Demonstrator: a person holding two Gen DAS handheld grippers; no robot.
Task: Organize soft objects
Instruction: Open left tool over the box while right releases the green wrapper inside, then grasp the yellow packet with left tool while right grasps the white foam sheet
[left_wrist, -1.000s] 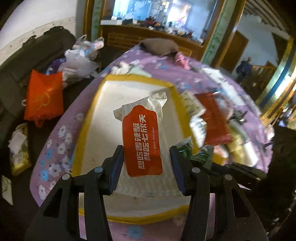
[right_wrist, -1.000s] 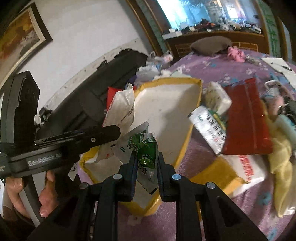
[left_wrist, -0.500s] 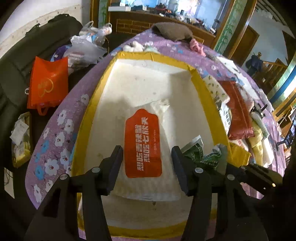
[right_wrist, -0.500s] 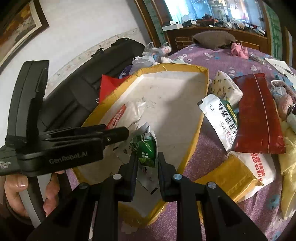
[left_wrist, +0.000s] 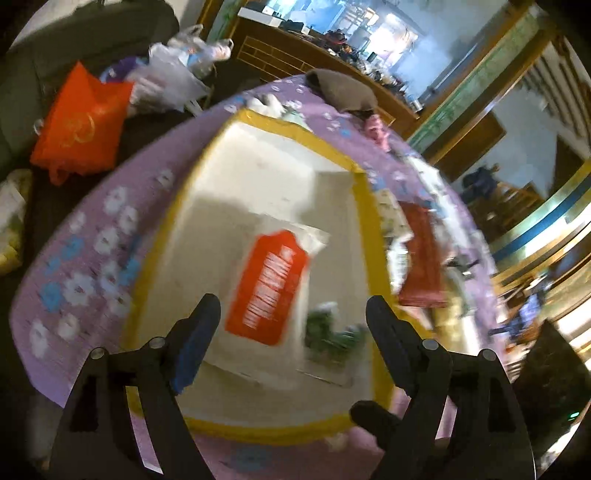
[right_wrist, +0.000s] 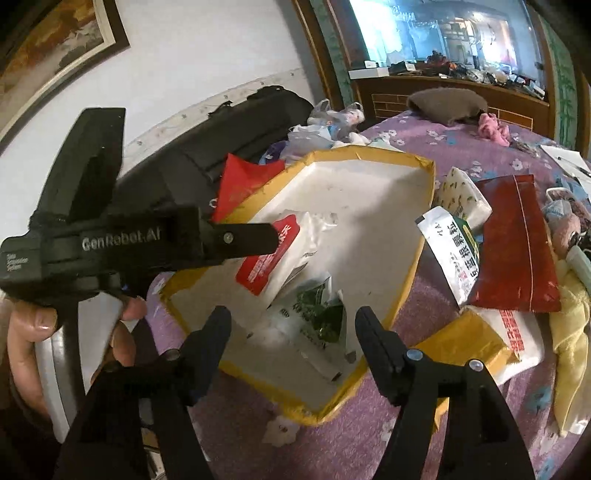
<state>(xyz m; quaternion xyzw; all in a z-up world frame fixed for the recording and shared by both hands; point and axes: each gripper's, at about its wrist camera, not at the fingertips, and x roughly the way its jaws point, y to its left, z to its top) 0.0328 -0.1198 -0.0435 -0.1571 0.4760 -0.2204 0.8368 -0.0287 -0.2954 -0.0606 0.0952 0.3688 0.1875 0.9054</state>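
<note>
Wet-wipe pack (left_wrist: 271, 291), white with an orange-red label, lies flat inside the yellow-rimmed tray (left_wrist: 360, 206), just ahead of the left tongs (left_wrist: 291, 325) and between their tips, not touched. In the right wrist view the same pack (right_wrist: 280, 254) sits ahead-left of the right tongs (right_wrist: 293, 321), partly under the left tongs' arm. Green-and-white sachet (right_wrist: 314, 321) lies in the tray right ahead of the right tongs, between the two fingers, loose, leaning on the wipe pack's edge; in the left view it is a blurred green patch (left_wrist: 332, 339) just inside the left tongs' right finger.

Left tongs: jaws spread wide, have just been opening, nothing pinched. Right tongs: jaws apart, have just been opening, sachet between them but free of the pads. A hand (right_wrist: 33, 325) holds the left tongs' handle at lower left of the right view.

The tray sits on a purple flowered cloth (right_wrist: 332, 435). Right of the right tongs, outside the tray: white packet with printed text (right_wrist: 452, 254), patterned tissue pack (right_wrist: 461, 195), dark red pouch (right_wrist: 517, 240), yellow-and-white pack (right_wrist: 491, 332). Far ahead: brown cushion (right_wrist: 443, 103), pink fabric (right_wrist: 493, 127). Left of the tray: orange bag (left_wrist: 81, 125), plastic bags (left_wrist: 173, 81). The left view is motion-blurred.
</note>
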